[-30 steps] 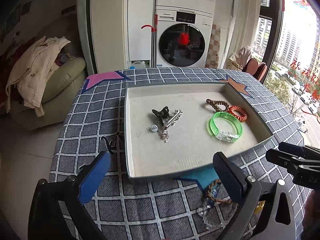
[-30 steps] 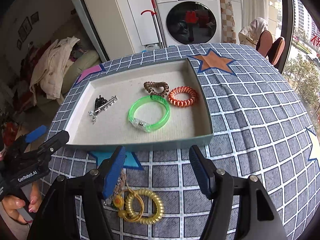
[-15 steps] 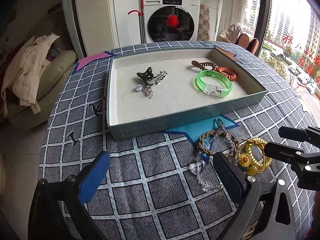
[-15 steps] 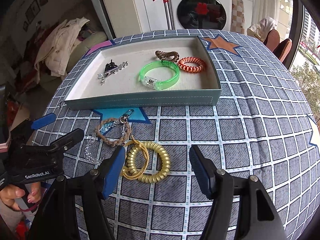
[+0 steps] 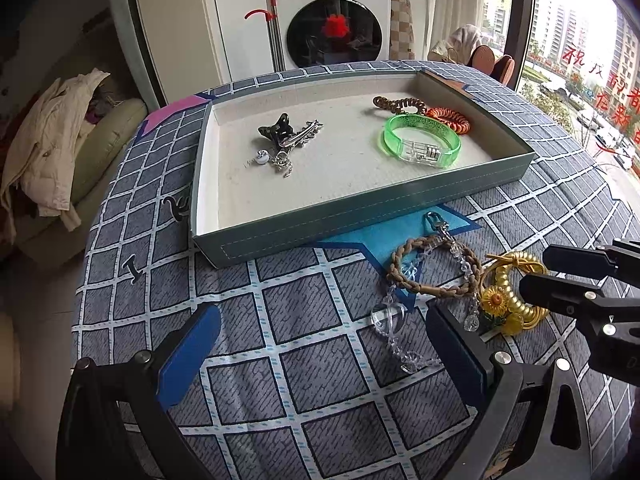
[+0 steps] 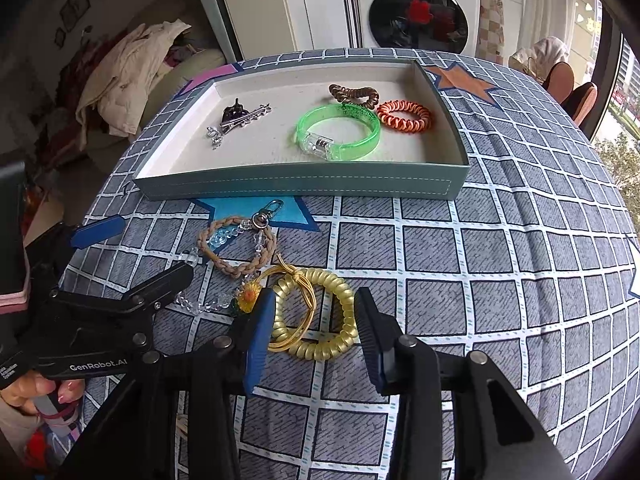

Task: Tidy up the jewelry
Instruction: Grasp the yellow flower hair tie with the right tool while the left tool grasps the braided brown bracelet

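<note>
Right gripper (image 6: 314,324): jaws apart, straddling the gold coil hair tie (image 6: 316,316), not yet closed on it. Left gripper (image 5: 320,348): jaws wide, holding nothing, hovering over bare tablecloth (image 5: 280,320) short of the loose pieces.

Tray (image 6: 304,188) sits beyond, on the cloth. Inside it: green bangle (image 6: 338,132), orange coil tie (image 6: 404,116), brown coil tie (image 6: 354,94), hair clip (image 6: 240,116) with small silver bits beside it.

Outside the tray, near its front wall: braided cord loop (image 6: 236,248) with a clasp and a string of clear beads (image 6: 200,302). Gold coil tie lies just beside it. A thin gold elastic and a small sunflower charm (image 6: 248,296) overlap the coil's left edge; cannot tell if they are joined to it.

Judgement, step in hand: pinch the gold coil.
- Lower until the pads bracket the coil wall, then close; it is springy and will likely squash.
- The left pad sits by the charm and beads, so snagging is a risk. Lift straight and slowly, and watch whether the bead string trails.
- Carry over the tray's front wall to open floor.
</note>
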The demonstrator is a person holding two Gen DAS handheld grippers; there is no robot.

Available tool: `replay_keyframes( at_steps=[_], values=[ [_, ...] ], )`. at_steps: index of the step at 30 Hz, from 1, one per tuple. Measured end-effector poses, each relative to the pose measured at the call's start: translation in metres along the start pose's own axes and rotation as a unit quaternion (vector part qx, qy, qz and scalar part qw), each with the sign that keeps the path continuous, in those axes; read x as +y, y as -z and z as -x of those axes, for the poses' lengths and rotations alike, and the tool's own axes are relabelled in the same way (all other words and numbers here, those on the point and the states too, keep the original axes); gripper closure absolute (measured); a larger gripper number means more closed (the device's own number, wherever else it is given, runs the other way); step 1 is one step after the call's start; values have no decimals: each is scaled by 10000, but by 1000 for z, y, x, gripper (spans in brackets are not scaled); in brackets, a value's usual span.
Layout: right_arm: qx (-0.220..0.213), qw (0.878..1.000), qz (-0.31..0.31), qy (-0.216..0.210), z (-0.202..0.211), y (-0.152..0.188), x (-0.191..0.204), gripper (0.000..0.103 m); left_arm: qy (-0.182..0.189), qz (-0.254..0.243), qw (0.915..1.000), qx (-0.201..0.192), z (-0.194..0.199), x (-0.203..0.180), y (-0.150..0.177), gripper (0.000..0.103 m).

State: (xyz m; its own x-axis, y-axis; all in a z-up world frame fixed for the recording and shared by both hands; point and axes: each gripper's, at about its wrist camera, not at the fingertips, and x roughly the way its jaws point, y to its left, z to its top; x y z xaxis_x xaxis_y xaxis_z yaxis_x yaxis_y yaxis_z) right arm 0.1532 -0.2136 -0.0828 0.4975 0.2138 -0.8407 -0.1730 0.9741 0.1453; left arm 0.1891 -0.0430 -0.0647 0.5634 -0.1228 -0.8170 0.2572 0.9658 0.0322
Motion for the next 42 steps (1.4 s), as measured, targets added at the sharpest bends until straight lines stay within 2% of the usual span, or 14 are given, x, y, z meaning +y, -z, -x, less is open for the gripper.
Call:
replay_keyframes(
  at_steps=[5,8,13,18,21,26,28,32,33,34,36,38,39,42],
  values=[
    [-18,10000,82,29,-3,-2,3,62,12,-341,9993,-120,-1,-11,-5,0],
    [-26,9997,235,105,-3,-1,6,71,90,-506,9986,-113,-3,-16,-4,0],
    [-32,9982,506,323,-2,2,10,96,182,-753,9969,-153,-2,-25,-5,0],
    [-44,9986,443,297,2,5,5,97,374,-1165,9919,-331,4,-42,-11,0],
    [-42,9987,427,288,3,6,2,97,368,-1467,9881,-289,0,-53,-14,10],
    [-37,9989,367,279,6,9,-4,97,449,-1617,9857,-180,-4,-59,-15,13],
    [-45,9991,329,262,7,9,-7,97,494,-1664,9847,-120,-4,-61,-14,21],
    [-55,9997,172,175,6,8,-12,97,556,-1850,9811,-115,-2,-66,-9,24],
    [-57,9997,156,169,7,8,-13,97,601,-1869,9805,-108,-2,-66,-9,29],
    [-58,9997,150,167,7,9,-13,97,658,-1857,9804,-78,-2,-65,-9,45],
    [-63,9998,137,161,7,9,-14,97,795,-1751,9813,27,-4,-62,-11,70],
    [-73,9998,111,147,8,9,-14,97,889,-1545,9840,35,-3,-54,-13,71],
    [-86,9998,95,139,8,10,-15,97,958,-1436,9850,23,-2,-50,-14,77],
    [-146,9998,56,125,11,10,-15,97,1155,-1010,9882,-29,5,-36,-19,77]
  ],
)
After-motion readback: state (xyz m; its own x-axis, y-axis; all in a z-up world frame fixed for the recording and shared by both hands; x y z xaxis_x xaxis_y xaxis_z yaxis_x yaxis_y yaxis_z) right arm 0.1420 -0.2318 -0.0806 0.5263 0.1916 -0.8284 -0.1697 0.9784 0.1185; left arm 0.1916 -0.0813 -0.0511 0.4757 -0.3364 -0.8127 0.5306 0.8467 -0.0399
